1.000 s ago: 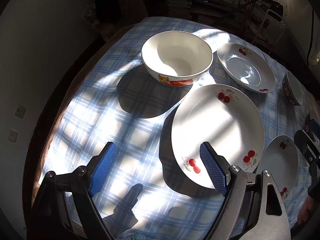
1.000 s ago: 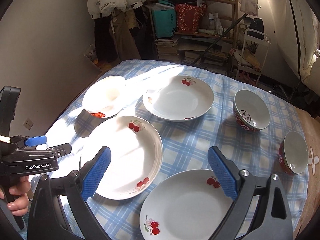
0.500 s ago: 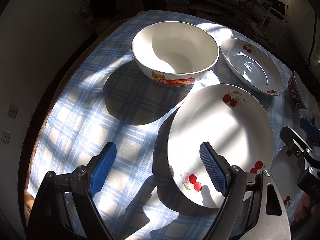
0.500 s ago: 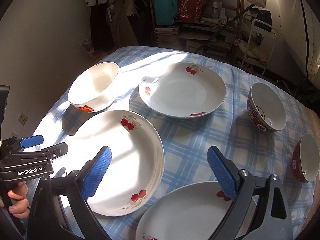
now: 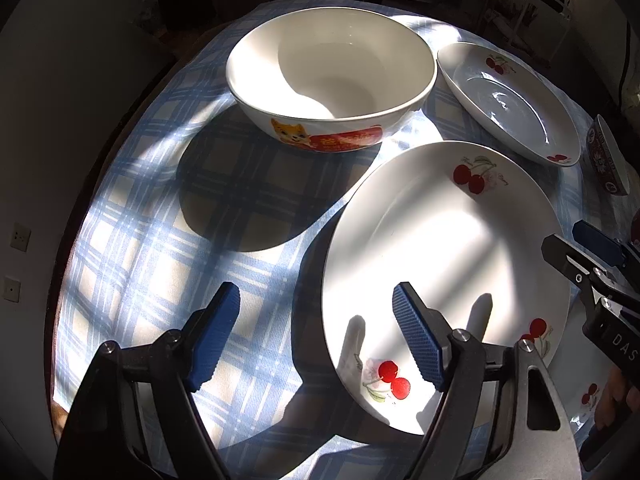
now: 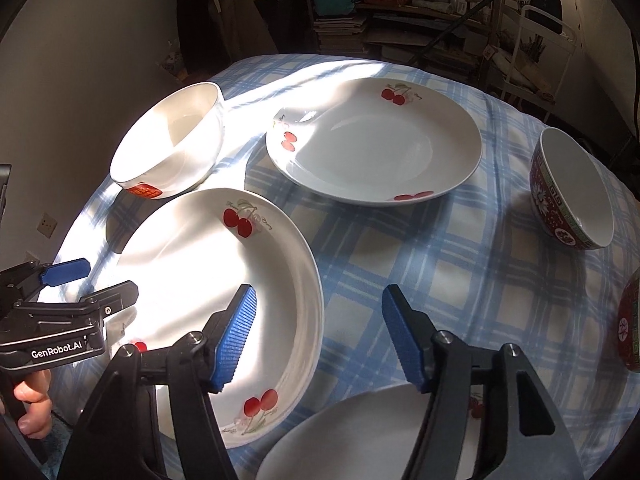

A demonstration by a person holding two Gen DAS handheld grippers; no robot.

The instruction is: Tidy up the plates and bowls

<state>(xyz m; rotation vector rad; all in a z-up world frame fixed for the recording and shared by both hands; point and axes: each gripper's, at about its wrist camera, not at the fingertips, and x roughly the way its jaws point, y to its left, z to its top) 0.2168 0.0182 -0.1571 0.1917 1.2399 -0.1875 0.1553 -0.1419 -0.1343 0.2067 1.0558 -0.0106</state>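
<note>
A large white cherry plate (image 5: 440, 248) lies on the blue checked cloth; it also shows in the right wrist view (image 6: 192, 280). My left gripper (image 5: 320, 336) is open, straddling its left rim from above. My right gripper (image 6: 320, 336) is open, straddling its right rim. A white bowl with a cat print (image 5: 332, 76) stands behind it, seen too in the right wrist view (image 6: 172, 144). A second cherry plate (image 6: 374, 140) lies at the back. A third plate (image 6: 360, 436) lies under my right gripper.
A red patterned bowl (image 6: 572, 196) stands at the right and another red bowl (image 6: 630, 324) at the right edge. The round table's edge (image 5: 100, 152) drops off at the left. Shelves and a cart (image 6: 536, 40) stand beyond the table.
Both grippers have moved forward and down toward the near cherry plate, from either side. The jaws stay open. No dish has moved.
</note>
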